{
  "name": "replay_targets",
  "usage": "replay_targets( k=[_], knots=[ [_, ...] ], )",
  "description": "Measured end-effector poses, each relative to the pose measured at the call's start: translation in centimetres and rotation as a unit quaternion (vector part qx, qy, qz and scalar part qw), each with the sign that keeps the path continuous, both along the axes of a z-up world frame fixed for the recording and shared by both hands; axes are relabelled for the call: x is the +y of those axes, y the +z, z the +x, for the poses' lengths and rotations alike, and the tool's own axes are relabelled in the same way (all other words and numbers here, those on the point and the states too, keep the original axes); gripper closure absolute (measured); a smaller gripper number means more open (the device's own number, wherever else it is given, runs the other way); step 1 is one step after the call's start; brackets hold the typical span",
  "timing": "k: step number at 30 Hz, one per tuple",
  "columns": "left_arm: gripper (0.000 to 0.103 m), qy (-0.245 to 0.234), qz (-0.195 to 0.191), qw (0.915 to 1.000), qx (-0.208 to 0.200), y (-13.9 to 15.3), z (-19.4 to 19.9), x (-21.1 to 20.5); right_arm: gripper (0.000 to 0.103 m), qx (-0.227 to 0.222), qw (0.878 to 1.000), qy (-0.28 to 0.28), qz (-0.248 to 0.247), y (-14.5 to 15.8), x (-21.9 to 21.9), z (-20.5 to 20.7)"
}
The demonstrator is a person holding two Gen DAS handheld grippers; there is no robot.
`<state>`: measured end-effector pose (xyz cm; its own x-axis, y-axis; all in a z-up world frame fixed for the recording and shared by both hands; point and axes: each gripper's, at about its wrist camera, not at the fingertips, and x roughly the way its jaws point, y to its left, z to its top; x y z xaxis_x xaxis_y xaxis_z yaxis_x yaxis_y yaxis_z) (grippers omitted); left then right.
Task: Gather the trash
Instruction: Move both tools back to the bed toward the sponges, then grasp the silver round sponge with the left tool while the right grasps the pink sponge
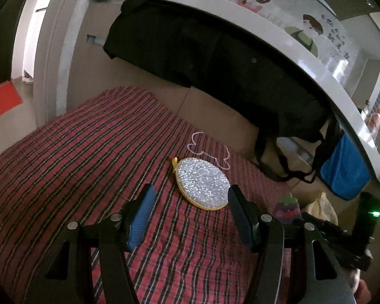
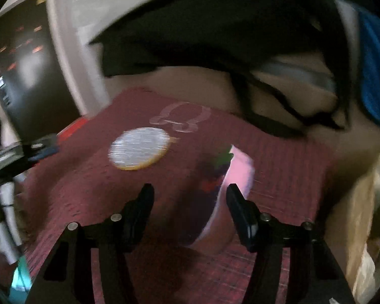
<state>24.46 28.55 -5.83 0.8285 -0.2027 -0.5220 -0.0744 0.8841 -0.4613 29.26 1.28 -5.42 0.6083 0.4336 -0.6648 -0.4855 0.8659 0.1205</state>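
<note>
Left gripper [image 1: 191, 195] fingers wide, right gripper [image 2: 190, 193] fingers wide, nothing held; red plaid cloth [image 1: 63, 164], white wall [image 1: 71, 58] behind.

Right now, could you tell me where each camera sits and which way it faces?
Left wrist: sits behind the open left gripper, looks down over the striped cloth at the glitter disc; the right gripper shows at the right edge.
Right wrist: sits behind the open right gripper, blurred, looks down at a purple packet; the left gripper shows at the left edge.
Shared: disc, cloth, packet, blue bag.
</note>
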Motion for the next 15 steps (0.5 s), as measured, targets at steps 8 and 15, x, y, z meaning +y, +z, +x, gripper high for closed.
replay_targets(
  k=[8,15],
  knots=[
    [0.042,-0.010,-0.007,0.9999,0.009,-1.2,0.7,-0.4,0.048,-0.022,0.998,0.020,-0.048,0.0,3.4,-0.9],
    [0.042,-0.014,-0.016,0.9996,0.016,-2.0,1.3,-0.5,0.045,-0.025,0.998,-0.047,-0.040,-0.2,1.1,0.8]
  ],
)
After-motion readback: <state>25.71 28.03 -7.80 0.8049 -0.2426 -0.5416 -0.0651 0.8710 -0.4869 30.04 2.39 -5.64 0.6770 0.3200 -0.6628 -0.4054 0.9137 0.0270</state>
